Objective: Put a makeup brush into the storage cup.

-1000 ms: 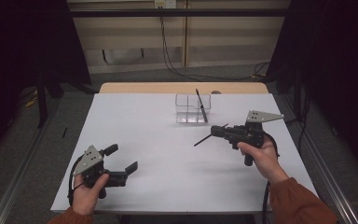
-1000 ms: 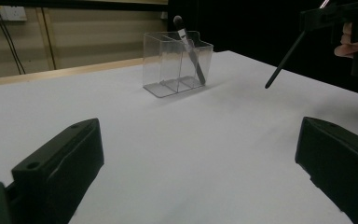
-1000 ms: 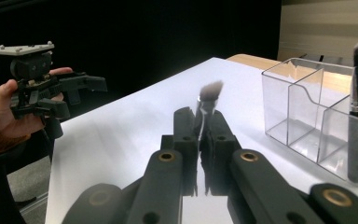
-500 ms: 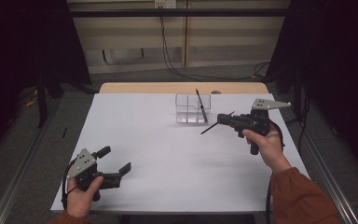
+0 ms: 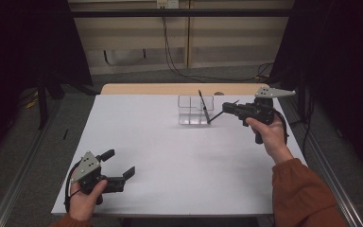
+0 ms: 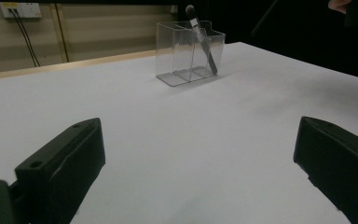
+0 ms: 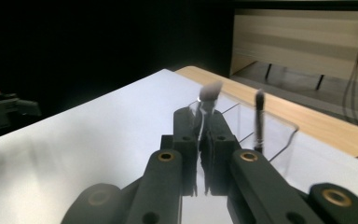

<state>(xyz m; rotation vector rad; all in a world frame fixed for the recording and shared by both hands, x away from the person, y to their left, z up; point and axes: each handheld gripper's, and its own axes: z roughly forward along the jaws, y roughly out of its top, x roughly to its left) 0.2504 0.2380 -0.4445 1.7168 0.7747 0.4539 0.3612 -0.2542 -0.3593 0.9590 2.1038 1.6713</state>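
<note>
Right gripper (image 5: 228,108), pinched on thin black makeup brush (image 5: 216,115) just beside clear plastic two-compartment holder (image 5: 194,109) at far side of white surface (image 5: 170,156): tip upright, lower slowly into empty compartment, clear of brush (image 5: 203,107) already inside; left gripper (image 5: 123,170) spread, idle.

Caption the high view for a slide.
Right tongs carry a makeup brush toward the clear organizer; left tongs rest open.

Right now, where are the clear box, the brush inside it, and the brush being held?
Clear box (image 6: 177,51), left gripper view, front wall.
Brush inside (image 6: 204,43), left gripper view, handle.
Held brush (image 7: 209,91), right gripper view, bristle tip.
</note>
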